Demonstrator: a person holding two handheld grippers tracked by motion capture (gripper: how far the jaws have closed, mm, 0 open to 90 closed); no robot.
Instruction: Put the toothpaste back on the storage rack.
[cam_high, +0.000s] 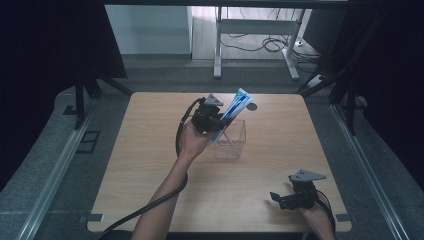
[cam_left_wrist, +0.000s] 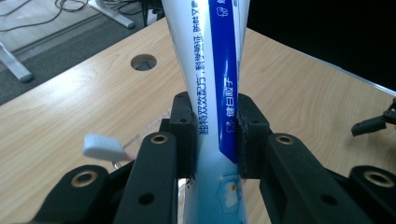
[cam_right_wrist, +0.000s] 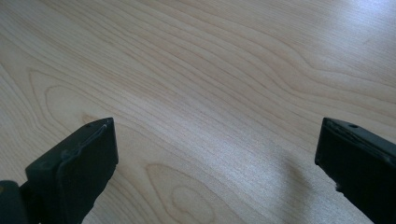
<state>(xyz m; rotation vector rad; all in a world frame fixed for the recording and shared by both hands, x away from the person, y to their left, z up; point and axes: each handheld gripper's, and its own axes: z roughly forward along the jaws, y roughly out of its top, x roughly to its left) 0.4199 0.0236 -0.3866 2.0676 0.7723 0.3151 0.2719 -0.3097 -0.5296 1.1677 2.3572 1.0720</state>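
Left claw (cam_left_wrist: 215, 135): clamped on a toothpaste tube, pads pressing its two sides, raised above the middle of the tabletop.
Toothpaste tube (cam_left_wrist: 212, 93): white and blue with printed lettering, slanting up and away from the left claw; seen from the high view (cam_high: 234, 109), tilted over the clear container, lower end at the container's mouth.
Clear container (cam_high: 231, 140): transparent, square-sided, standing on the tabletop near its centre, just beside the left hand.
Toothbrush (cam_left_wrist: 103, 148): white bristle head on a pink neck, poking out below and to the left of the left claw's jaws, in the clear container.
Right claw (cam_right_wrist: 215, 154): jaws wide apart, nothing between them, pointed at bare wood; in the high view (cam_high: 287, 199), low at the near right corner of the tabletop, well apart from the container.
Tabletop (cam_high: 280, 150): light wood grain, round cable hole (cam_high: 251, 106) at the far edge, just beyond the tube's tip.
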